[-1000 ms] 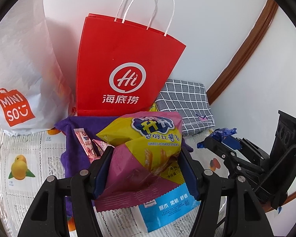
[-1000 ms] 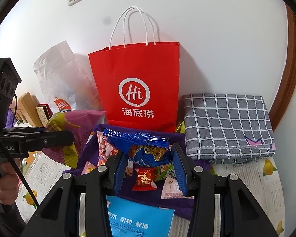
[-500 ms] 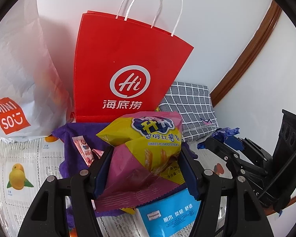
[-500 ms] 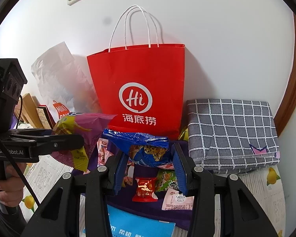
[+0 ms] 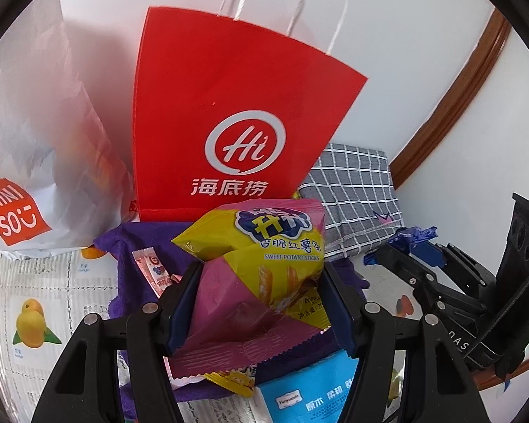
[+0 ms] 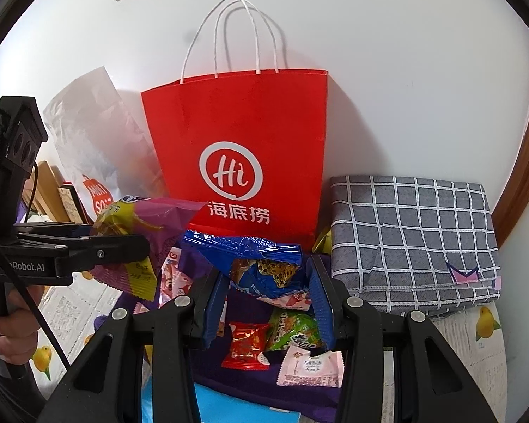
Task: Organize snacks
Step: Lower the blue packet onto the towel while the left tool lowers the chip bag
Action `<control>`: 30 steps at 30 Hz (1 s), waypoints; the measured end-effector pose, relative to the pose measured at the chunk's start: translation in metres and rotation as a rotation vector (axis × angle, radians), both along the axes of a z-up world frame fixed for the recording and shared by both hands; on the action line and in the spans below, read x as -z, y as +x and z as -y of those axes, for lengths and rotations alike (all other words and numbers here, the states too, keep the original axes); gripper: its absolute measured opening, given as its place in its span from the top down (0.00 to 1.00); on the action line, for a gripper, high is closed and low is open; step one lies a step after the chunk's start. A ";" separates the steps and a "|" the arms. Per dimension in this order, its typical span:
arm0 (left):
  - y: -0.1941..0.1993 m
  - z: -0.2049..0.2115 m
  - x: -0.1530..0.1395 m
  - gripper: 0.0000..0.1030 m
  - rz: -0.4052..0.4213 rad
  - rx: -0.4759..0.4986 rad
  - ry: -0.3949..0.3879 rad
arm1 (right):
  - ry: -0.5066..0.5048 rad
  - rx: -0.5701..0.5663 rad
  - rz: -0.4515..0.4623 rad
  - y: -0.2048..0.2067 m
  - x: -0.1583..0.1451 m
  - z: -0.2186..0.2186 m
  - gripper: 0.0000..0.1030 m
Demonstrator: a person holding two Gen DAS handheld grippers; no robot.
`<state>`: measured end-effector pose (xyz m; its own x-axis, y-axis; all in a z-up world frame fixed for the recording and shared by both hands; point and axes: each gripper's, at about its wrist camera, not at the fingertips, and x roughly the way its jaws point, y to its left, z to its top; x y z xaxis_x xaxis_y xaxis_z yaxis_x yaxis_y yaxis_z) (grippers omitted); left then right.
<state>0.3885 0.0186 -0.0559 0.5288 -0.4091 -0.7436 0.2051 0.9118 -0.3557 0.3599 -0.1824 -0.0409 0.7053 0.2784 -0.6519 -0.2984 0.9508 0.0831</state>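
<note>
Left gripper (image 5: 261, 303): clamped on yellow-and-pink sweet potato stick bag (image 5: 261, 268), held up in front of red paper bag (image 5: 236, 123).
Right gripper (image 6: 268, 303): clamped on crumpled blue snack packet (image 6: 261, 264), raised above purple cloth (image 6: 229, 380).
Red paper bag: upright against white wall, white handles up, just behind purple cloth.
Loose on purple cloth: red candy (image 6: 247, 345), green packet (image 6: 292, 328), pink sachet (image 6: 310, 366).
Beside red paper bag: white shopping bag (image 5: 35, 148) one side, grey checked cloth (image 6: 412, 239) other side.
Blue tissue pack (image 5: 310, 391) at near edge.
</note>
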 end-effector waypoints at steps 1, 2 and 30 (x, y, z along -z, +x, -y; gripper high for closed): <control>0.002 -0.001 0.002 0.39 -0.003 -0.002 0.001 | -0.004 -0.001 -0.002 0.002 0.002 0.000 0.57; 0.004 -0.002 0.003 0.39 -0.008 -0.006 0.003 | -0.007 -0.003 -0.005 0.003 0.003 0.000 0.57; 0.030 0.002 0.045 0.39 -0.107 -0.023 0.023 | -0.054 -0.057 -0.143 0.035 0.052 -0.002 0.57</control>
<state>0.4182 0.0165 -0.1013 0.4549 -0.3794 -0.8057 0.1455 0.9242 -0.3530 0.3954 -0.1805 -0.0925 0.5886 0.2772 -0.7594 -0.3406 0.9370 0.0780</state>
